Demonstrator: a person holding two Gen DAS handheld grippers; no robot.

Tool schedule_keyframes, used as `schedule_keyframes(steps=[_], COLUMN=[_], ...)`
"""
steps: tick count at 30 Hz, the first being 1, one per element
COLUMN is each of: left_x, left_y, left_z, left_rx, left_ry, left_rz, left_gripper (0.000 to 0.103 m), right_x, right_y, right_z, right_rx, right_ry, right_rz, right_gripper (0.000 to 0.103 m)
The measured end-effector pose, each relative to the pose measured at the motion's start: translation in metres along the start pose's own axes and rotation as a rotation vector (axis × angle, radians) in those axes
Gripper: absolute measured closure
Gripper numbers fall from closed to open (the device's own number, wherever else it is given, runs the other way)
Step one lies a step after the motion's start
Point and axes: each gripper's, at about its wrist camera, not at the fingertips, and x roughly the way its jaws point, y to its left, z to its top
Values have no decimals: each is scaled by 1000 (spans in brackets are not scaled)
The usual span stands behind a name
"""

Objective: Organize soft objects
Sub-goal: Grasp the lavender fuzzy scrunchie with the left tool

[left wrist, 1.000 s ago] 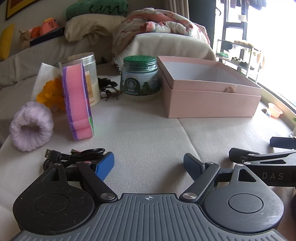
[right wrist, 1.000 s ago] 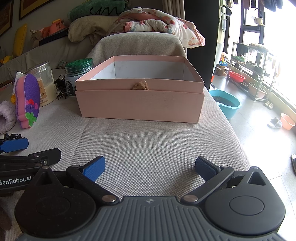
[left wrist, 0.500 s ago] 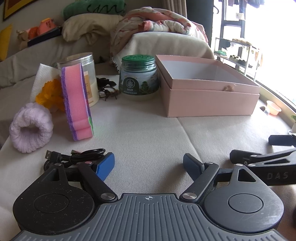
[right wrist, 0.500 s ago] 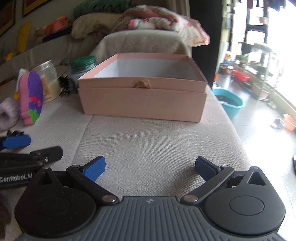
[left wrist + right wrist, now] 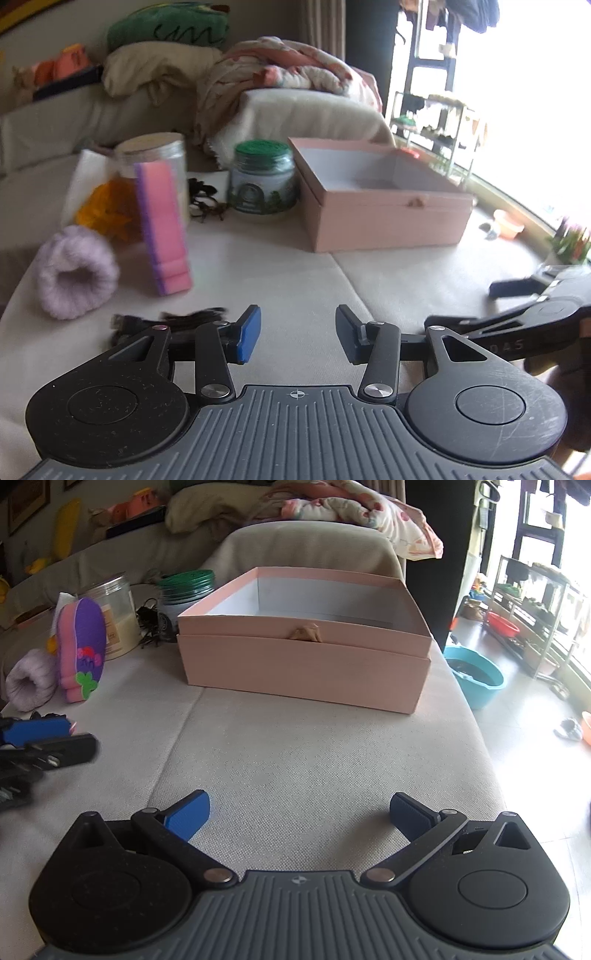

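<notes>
At far left, the lilac scrunchie [image 5: 75, 273] lies on the cloth [image 5: 280, 280], just beside the upright pink sponge [image 5: 164, 227]. Behind the sponge stand a clear jar [image 5: 155, 151] and a green-lidded jar [image 5: 263, 181]. Your left gripper [image 5: 295, 334] is parted, holding nothing, with a black cable [image 5: 177, 319] just left of it. The pink box [image 5: 306, 638] sits open at centre. Your right gripper [image 5: 301, 814] is spread wide, also holding nothing.
</notes>
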Motion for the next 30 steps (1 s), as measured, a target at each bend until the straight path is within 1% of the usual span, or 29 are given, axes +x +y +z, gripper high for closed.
schedule_keyframes(steps=[2, 3, 5, 6, 7, 9, 11, 12, 13, 14, 15, 16, 17, 18, 20, 22, 23, 26, 28, 30], left_x=[-14, -21, -38, -46, -55, -66, -64, -58, -49, -39, -26, -15, -3, 8, 22, 21, 15, -7, -18, -24], left_y=[19, 32, 57, 72, 86, 112, 133, 146, 161, 176, 192, 203, 216, 226, 232, 223, 215, 185, 164, 149], left_z=[5, 9, 19, 26, 34, 49, 61, 67, 72, 76, 78, 78, 76, 74, 68, 63, 60, 46, 36, 25], left_rx=[-46, -67, -84, -86, -78, -25, 40, 36, 0, -59, -139, -208, -277, -325, -348, -292, -239, -61, 48, 108], left_ry=[-14, -20, -30, -46, -74, -143, -156, -143, -111, -77, -49, -25, 10, 50, 105, 133, 132, 111, 117, 139], left_rz=[-29, -50, -83, -85, -68, 24, 115, 137, 127, 103, 73, 38, -15, -69, -151, -195, -202, -169, -147, -131], left_gripper=[54, 54, 54, 54, 53, 54, 54, 54, 54, 54, 54, 54, 54, 54, 55, 55, 55, 55, 54, 54], right_x=[-1, -2, -4, -5, -8, -13, -16, -16, -17, -17, -17, -17, -18, -19, -25, -31, -33, -37, -38, -38], right_y=[1, 3, 8, 11, 13, 17, 21, 23, 24, 25, 25, 26, 27, 28, 30, 33, 34, 40, 45, 51], right_z=[1, 2, 3, 3, 3, 2, 4, 6, 7, 9, 11, 12, 13, 14, 12, 10, 9, 9, 10, 13], right_rx=[-7, -14, -33, -38, -38, -37, -57, -65, -66, -63, -58, -54, -51, -50, -57, -76, -87, -123, -147, -163], right_ry=[0, -3, -14, -24, -43, -89, -100, -95, -89, -85, -81, -75, -72, -74, -88, -108, -114, -122, -130, -138], right_rz=[7, 13, 13, 6, 2, -1, 29, 47, 63, 77, 89, 96, 102, 106, 110, 113, 117, 144, 159, 169], right_gripper=[1, 3, 5, 5, 5, 5, 5, 5, 5, 5, 5, 5, 5, 6, 6, 6, 6, 6, 6, 6])
